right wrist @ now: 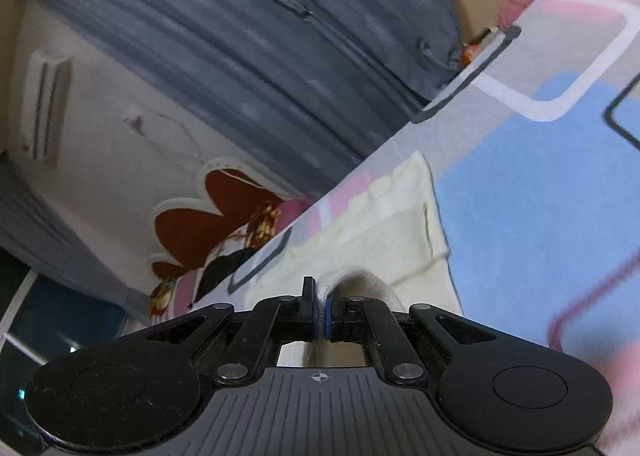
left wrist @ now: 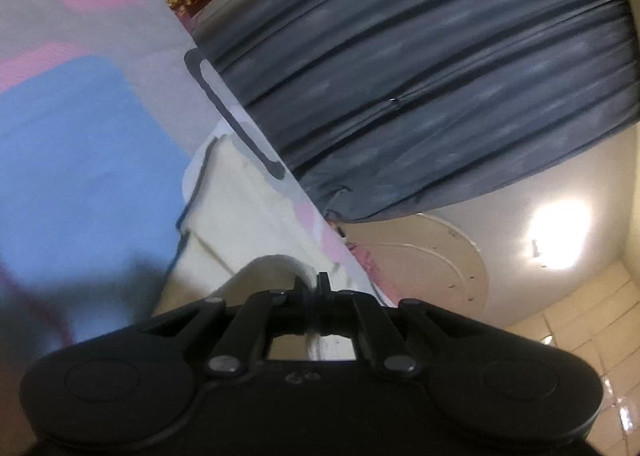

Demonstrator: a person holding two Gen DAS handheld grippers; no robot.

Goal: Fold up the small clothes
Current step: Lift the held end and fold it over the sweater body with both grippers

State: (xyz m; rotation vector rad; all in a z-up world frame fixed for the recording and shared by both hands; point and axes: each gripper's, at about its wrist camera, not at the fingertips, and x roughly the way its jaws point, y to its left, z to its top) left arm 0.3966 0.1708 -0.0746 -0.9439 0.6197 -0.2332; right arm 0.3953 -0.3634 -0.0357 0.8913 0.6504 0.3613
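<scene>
A small cream-white garment (left wrist: 248,212) lies on a patterned bedsheet (left wrist: 80,136), its near edge lifted off the bed. My left gripper (left wrist: 313,288) is shut on a pinched fold of that edge. In the right wrist view the same cream garment (right wrist: 384,216) stretches away across the sheet (right wrist: 540,176), and my right gripper (right wrist: 322,296) is shut on another fold of its ribbed edge, which bulges up between the pads. Both views are tilted and blurred.
A grey pleated curtain (left wrist: 420,68) hangs behind the bed, also seen as the curtain (right wrist: 240,56) in the right view. A floral pillow or cloth (right wrist: 216,224) lies at the bed's edge. A lit ceiling lamp (left wrist: 560,232) and a wall air conditioner (right wrist: 48,104) show beyond.
</scene>
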